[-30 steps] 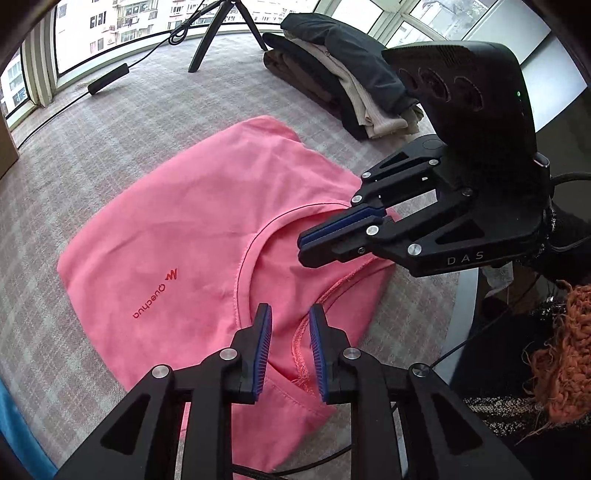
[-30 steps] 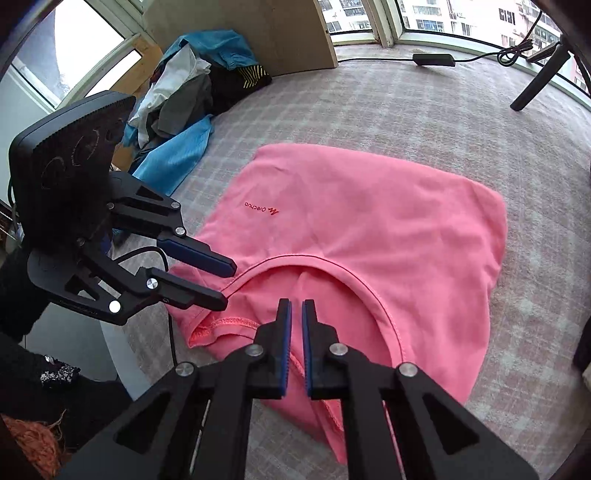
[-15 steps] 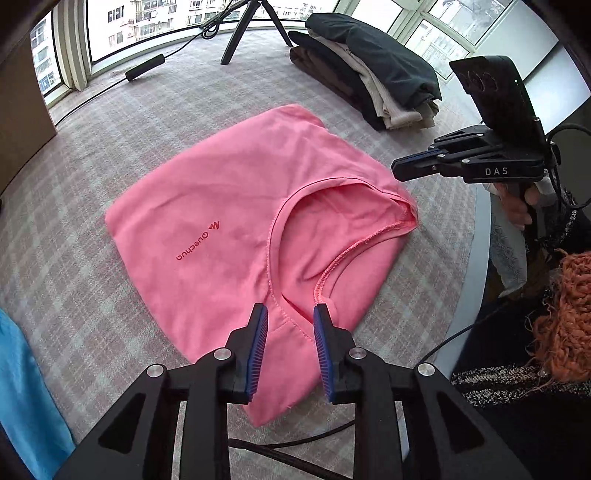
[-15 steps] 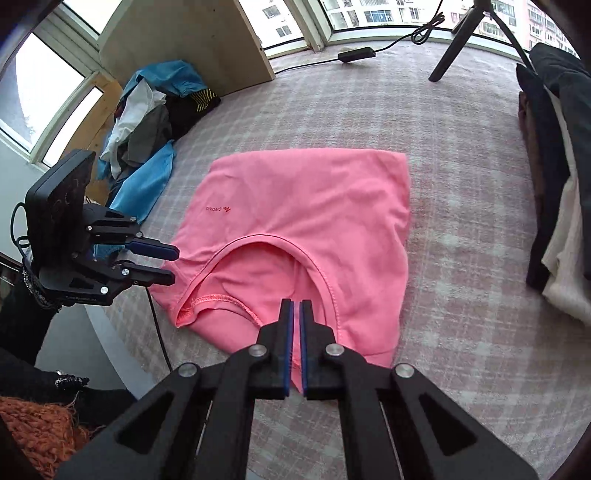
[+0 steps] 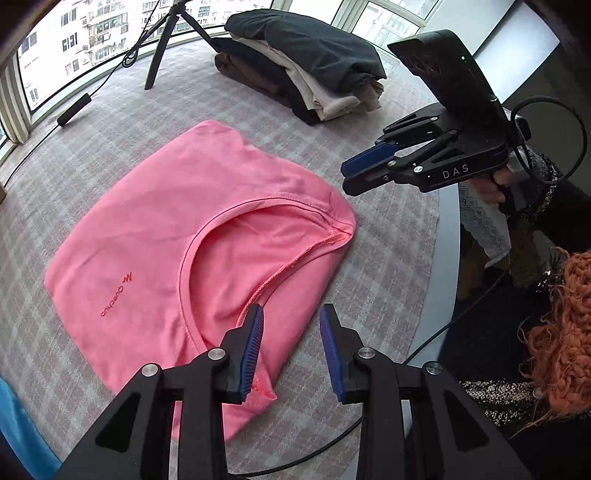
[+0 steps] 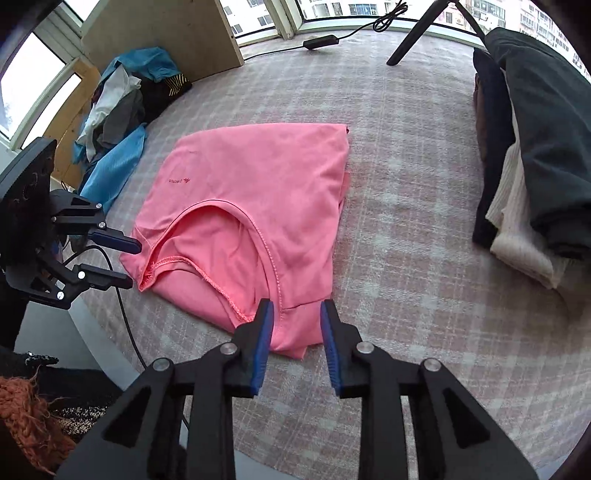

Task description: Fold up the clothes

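Your pink shirt [image 5: 192, 240] lies folded into a rough square on the checked cloth [image 5: 388, 236] of the table, neckline up and towards you, small printed logo on the half away from you. Its near edge sits close to the table's rim.

Your left gripper [image 5: 291, 347] hangs above the shirt's near corner. Its jaws have just been opening; they stand apart with nothing pinched between the blue pads [image 5: 251, 354], the shirt flat on the table beneath them.

Your right gripper [image 6: 297, 339] hangs over the shirt's other near corner. Its jaws too have just been opening and grip nothing; the fabric seen in the gap lies loose on the table below.

To the right of the shirt, well apart from it, sits a stack of folded clothes [image 6: 532, 147]. On the far left a heap of unfolded clothes [image 6: 118, 99] rests against a wooden board [image 6: 162, 33]. A tripod leg [image 5: 159, 51] stands on the far side.
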Action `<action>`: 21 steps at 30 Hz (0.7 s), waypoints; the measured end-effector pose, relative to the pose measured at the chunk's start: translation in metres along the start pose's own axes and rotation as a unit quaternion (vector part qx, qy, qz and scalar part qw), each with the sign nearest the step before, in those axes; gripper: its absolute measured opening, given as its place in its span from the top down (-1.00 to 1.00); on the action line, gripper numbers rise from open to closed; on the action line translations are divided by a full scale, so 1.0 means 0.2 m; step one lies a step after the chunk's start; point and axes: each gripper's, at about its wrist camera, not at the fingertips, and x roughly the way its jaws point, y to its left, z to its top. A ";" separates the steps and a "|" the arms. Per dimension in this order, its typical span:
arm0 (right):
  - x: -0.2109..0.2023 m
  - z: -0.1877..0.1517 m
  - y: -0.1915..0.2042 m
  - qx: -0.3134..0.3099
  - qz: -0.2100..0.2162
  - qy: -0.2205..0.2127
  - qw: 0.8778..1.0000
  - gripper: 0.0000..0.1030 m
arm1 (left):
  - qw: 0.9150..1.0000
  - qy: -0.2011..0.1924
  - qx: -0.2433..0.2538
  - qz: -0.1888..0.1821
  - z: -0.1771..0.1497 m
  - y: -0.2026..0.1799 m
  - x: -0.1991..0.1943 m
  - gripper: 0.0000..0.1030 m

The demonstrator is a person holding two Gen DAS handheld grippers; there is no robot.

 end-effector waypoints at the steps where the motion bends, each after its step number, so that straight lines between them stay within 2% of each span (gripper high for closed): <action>1: 0.03 0.00 -0.03 0.006 -0.001 0.000 1.000 0.48 | 1.000 0.002 0.011 -0.004 0.05 -0.02 0.04 0.42; 3: 0.08 0.00 -0.09 0.022 -0.004 0.000 1.000 0.46 | 0.999 0.006 0.030 -0.013 0.14 -0.06 0.13 0.42; 6: 0.12 -0.01 -0.21 0.079 0.049 -0.005 0.996 0.46 | 0.998 0.016 0.054 -0.025 0.24 -0.10 0.25 0.42; 8: 0.10 -0.01 -0.23 0.080 0.054 -0.010 0.995 0.48 | 0.997 0.021 0.051 -0.047 0.27 -0.09 0.30 0.42; 10: 0.07 -0.01 -0.23 0.077 0.055 -0.015 0.995 0.87 | 0.996 0.030 0.053 -0.061 0.29 -0.08 0.34 0.42; 14: -0.06 0.00 -0.21 0.048 0.034 -0.032 0.998 0.82 | 0.995 0.049 0.060 -0.063 0.30 -0.08 0.41 0.42; 16: -0.08 0.01 -0.16 0.030 0.024 -0.033 0.999 0.65 | 0.995 0.045 0.060 -0.071 0.29 -0.08 0.39 0.42; 19: -0.03 0.00 -0.08 -0.001 -0.010 -0.027 1.000 0.64 | 0.995 0.037 0.058 -0.072 0.28 -0.07 0.34 0.42; 21: 0.02 0.01 -0.06 -0.012 -0.006 -0.013 1.000 0.63 | 0.995 0.037 0.050 -0.072 0.26 -0.04 0.32 0.42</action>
